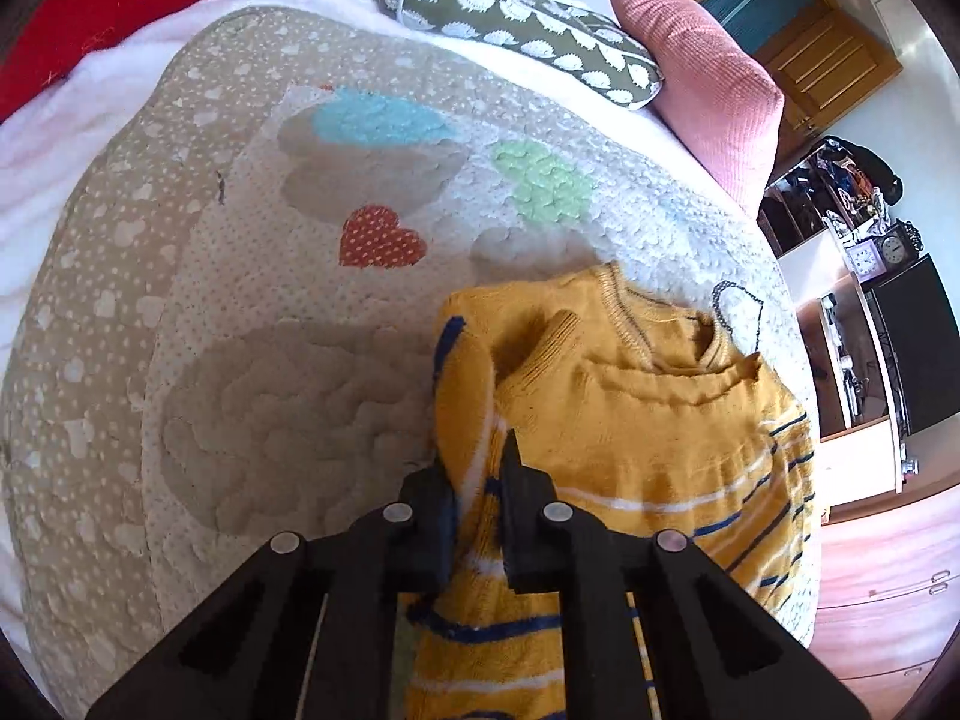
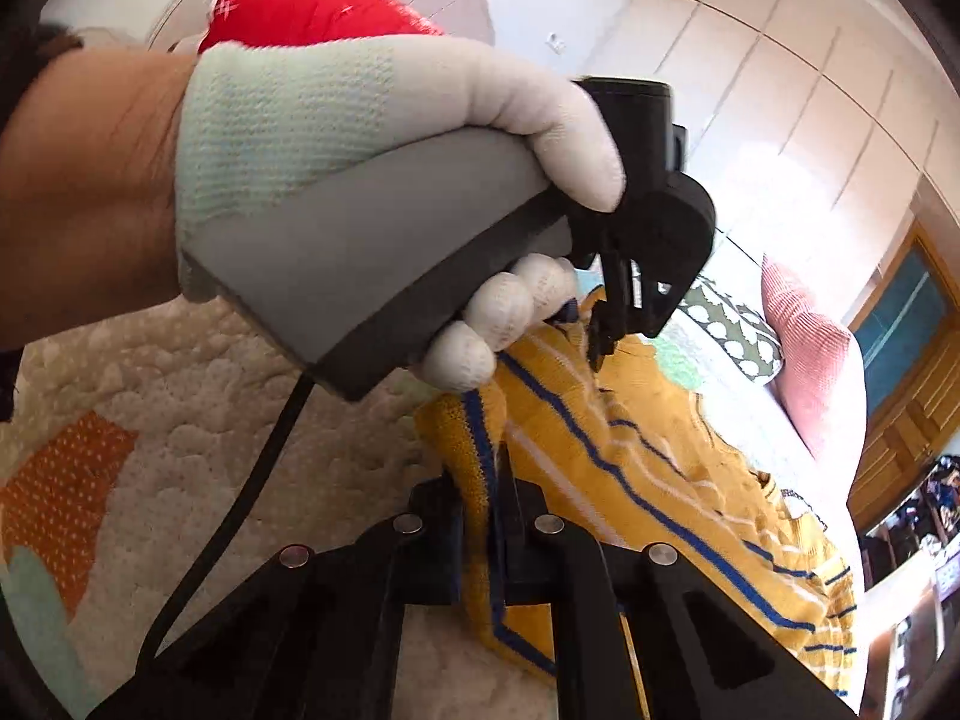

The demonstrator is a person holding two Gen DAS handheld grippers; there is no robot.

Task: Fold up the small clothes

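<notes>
Our left gripper [image 1: 477, 468] pinches a striped edge of the yellow sweater [image 1: 630, 438], jaws nearly together on the fabric. Our right gripper [image 2: 480, 492] clamps another blue-striped edge the same way. The sweater lies bunched on a quilted blanket [image 1: 240, 300]. Our gloved left hand [image 2: 372, 192] appears in the right view; a pink pillow [image 1: 696, 78] sits beyond.

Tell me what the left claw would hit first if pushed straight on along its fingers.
The left claw is already shut on the mustard-yellow striped knit sweater; pushed on, it would probably press that fabric into the quilted heart-patterned bedspread.
</notes>
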